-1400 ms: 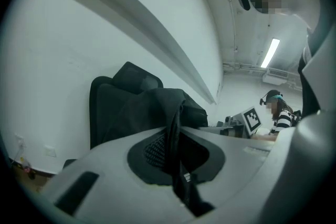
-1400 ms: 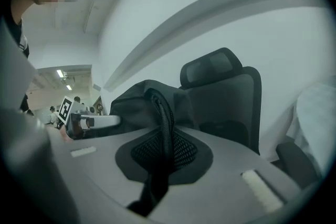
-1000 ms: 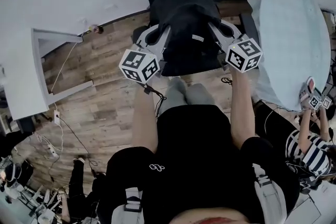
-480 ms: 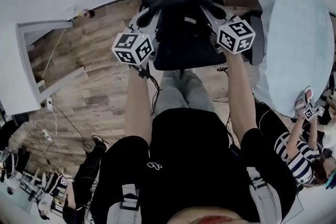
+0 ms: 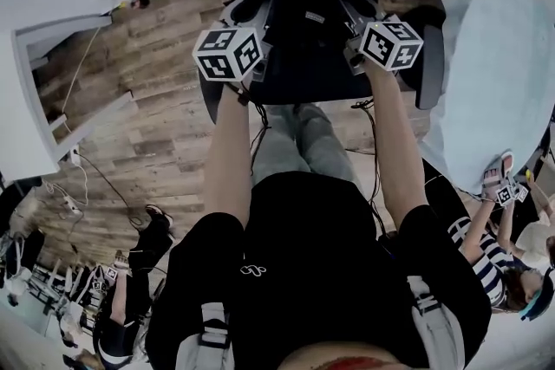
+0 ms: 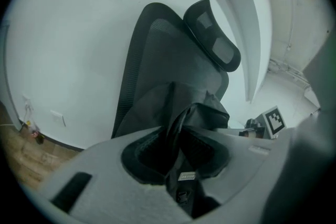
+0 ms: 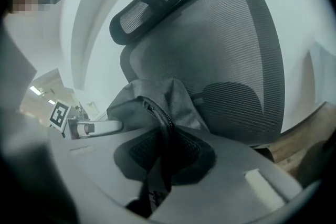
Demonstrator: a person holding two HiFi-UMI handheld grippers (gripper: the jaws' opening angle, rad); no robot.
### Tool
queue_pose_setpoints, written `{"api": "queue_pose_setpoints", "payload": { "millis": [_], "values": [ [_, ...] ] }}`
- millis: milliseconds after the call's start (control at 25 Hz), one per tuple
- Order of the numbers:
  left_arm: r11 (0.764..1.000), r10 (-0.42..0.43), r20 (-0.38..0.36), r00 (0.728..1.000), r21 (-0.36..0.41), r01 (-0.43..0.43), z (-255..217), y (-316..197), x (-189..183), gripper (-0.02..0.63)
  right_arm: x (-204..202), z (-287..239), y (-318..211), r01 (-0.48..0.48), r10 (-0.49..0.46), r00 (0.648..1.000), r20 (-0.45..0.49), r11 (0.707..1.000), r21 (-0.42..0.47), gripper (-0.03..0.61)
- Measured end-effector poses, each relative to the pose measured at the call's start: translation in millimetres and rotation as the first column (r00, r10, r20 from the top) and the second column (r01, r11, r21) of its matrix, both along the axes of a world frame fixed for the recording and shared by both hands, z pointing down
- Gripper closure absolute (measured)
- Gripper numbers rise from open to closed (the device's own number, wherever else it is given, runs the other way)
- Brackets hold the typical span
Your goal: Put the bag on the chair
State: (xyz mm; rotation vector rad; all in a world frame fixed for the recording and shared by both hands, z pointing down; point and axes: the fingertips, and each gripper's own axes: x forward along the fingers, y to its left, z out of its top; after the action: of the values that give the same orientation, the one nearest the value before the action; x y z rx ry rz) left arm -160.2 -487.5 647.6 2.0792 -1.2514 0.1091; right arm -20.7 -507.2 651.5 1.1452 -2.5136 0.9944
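The black bag (image 5: 305, 20) rests on the seat (image 5: 303, 87) of a black mesh office chair and leans on its backrest (image 6: 157, 44). My left gripper (image 5: 264, 16) is at the bag's left side. In the left gripper view its jaws (image 6: 178, 162) are opening, and a fold of the bag (image 6: 194, 113) with a strap still runs between the pads. My right gripper (image 5: 349, 11) is at the bag's right side. Its jaws (image 7: 163, 157) are just starting to open, still pinching the bag's zipper edge (image 7: 152, 105).
A round pale table (image 5: 499, 56) stands close to the chair's right armrest (image 5: 431, 65). White furniture (image 5: 35, 117) is at the left. Cables (image 5: 95, 178) lie on the wooden floor. Another person in a striped shirt (image 5: 486, 243) holds grippers at the lower right.
Both grippers have carried the bag forward and down onto the chair seat, against the backrest. My body has stepped closer to the chair.
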Motion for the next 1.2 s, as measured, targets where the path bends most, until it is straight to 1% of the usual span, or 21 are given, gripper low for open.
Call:
{"api": "queue_pose_setpoints", "payload": {
  "millis": [80, 120, 160, 200, 240, 320, 360, 400, 480, 560, 600, 680, 720, 840, 920, 960, 1000, 1040, 1120, 1200],
  "values": [
    [0.999, -0.014, -0.008, 1.0, -0.032, 0.013, 5.5, -0.2, -5.5, 0.487, 0.2, 1.2, -1.9, -0.011, 0.011, 1.0, -0.006, 1.0, -0.006, 0.527],
    [0.999, -0.017, -0.011, 1.0, -0.046, 0.016, 7.9, 1.6, -9.2, 0.453, 0.1, 1.2, -2.0, -0.016, 0.015, 1.0, -0.01, 1.0, -0.011, 0.513],
    [0.998, -0.02, -0.012, 1.0, -0.058, 0.019, 9.7, 4.3, -13.0, 0.419, 0.1, 0.9, -1.4, -0.018, 0.018, 1.0, -0.014, 1.0, -0.017, 0.471],
    [0.998, -0.023, -0.01, 1.0, -0.066, 0.022, 10.4, 7.8, -16.6, 0.389, 0.2, 0.0, -0.3, -0.019, 0.018, 1.0, -0.018, 1.0, -0.024, 0.401],
    [0.997, -0.025, -0.006, 1.0, -0.069, 0.025, 9.7, 12.1, -19.6, 0.371, 0.7, -2.2, 1.5, -0.017, 0.016, 1.0, -0.022, 1.0, -0.026, 0.372],
    [0.997, -0.035, 0.007, 0.999, -0.063, 0.035, 3.3, 23.2, -25.3, 0.362, 2.5, -11.5, 6.7, -0.01, 0.009, 0.999, -0.03, 1.0, -0.013, 0.367],
    [0.997, -0.046, 0.016, 0.999, -0.055, 0.047, -2.4, 29.5, -28.9, 0.36, 4.0, -17.5, 9.8, -0.005, 0.005, 0.999, -0.032, 1.0, -0.003, 0.357],
    [0.997, -0.063, 0.025, 0.998, -0.044, 0.064, -9.7, 35.7, -33.1, 0.359, 6.1, -23.8, 12.3, -0.002, 0.002, 1.0, -0.031, 1.0, 0.005, 0.333],
    [0.994, -0.106, 0.047, 0.993, -0.013, 0.107, -28.8, 47.4, -41.6, 0.36, 12.3, -38.5, 16.4, -0.014, 0.014, 1.0, -0.016, 1.0, 0.024, 0.298],
    [0.989, -0.148, 0.055, 0.988, 0.024, 0.147, -51.5, 60.1, -45.7, 0.368, 20.0, -59.4, 23.0, -0.044, 0.043, 0.999, 0.017, 0.998, 0.052, 0.296],
    [0.985, -0.17, 0.05, 0.984, 0.043, 0.168, -63.1, 67.0, -46.8, 0.383, 22.1, -71.7, 27.7, -0.054, 0.052, 0.998, 0.036, 0.996, 0.07, 0.299],
    [0.973, -0.22, 0.035, 0.975, 0.079, 0.217, -85.6, 81.9, -50.6, 0.443, 19.8, -97.8, 40.2, -0.058, 0.05, 0.996, 0.071, 0.992, 0.112, 0.31],
    [0.966, -0.244, 0.027, 0.969, 0.099, 0.24, -97.1, 89.3, -52.5, 0.472, 17.0, -111.7, 47.3, -0.054, 0.042, 0.995, 0.089, 0.989, 0.138, 0.328],
    [0.939, -0.301, 0.006, 0.954, 0.178, 0.295, -134.5, 105.0, -53.8, 0.551, 12.7, -159.1, 64.2, -0.054, 0.018, 0.988, 0.152, 0.97, 0.237, 0.457],
    [0.921, -0.32, -0.011, 0.947, 0.23, 0.314, -161.1, 116.3, -49.3, 0.616, 12.8, -190.8, 76.0, -0.064, 0.009, 0.983, 0.184, 0.953, 0.297, 0.524],
    [0.914, -0.323, -0.018, 0.946, 0.255, 0.317, -174.7, 123.3, -45.0, 0.614, 12.9, -204.6, 84.0, -0.062, 0.0, 0.982, 0.189, 0.944, 0.323, 0.554],
    [0.907, -0.324, -0.018, 0.946, 0.28, 0.315, -188.2, 130.0, -39.5, 0.614, 13.1, -217.1, 92.8, -0.052, -0.015, 0.982, 0.187, 0.936, 0.348, 0.568],
    [0.9, -0.323, -0.01, 0.946, 0.306, 0.31, -201.1, 135.8, -32.9, 0.614, 14.2, -228.4, 102.2, -0.038, -0.032, 0.983, 0.181, 0.927, 0.373, 0.568],
    [0.888, -0.327, 0.041, 0.944, 0.356, 0.292, -222.1, 144.8, -17.6, 0.612, 21.1, -247.2, 120.9, -0.012, -0.061, 0.985, 0.16, 0.906, 0.424, 0.568],
    [0.877, -0.341, 0.112, 0.933, 0.396, 0.273, -235.4, 152.4, -3.0, 0.612, 31.7, -258.0, 134.6, 0.009, -0.074, 0.99, 0.123, 0.888, 0.46, 0.568]
  ]
}}
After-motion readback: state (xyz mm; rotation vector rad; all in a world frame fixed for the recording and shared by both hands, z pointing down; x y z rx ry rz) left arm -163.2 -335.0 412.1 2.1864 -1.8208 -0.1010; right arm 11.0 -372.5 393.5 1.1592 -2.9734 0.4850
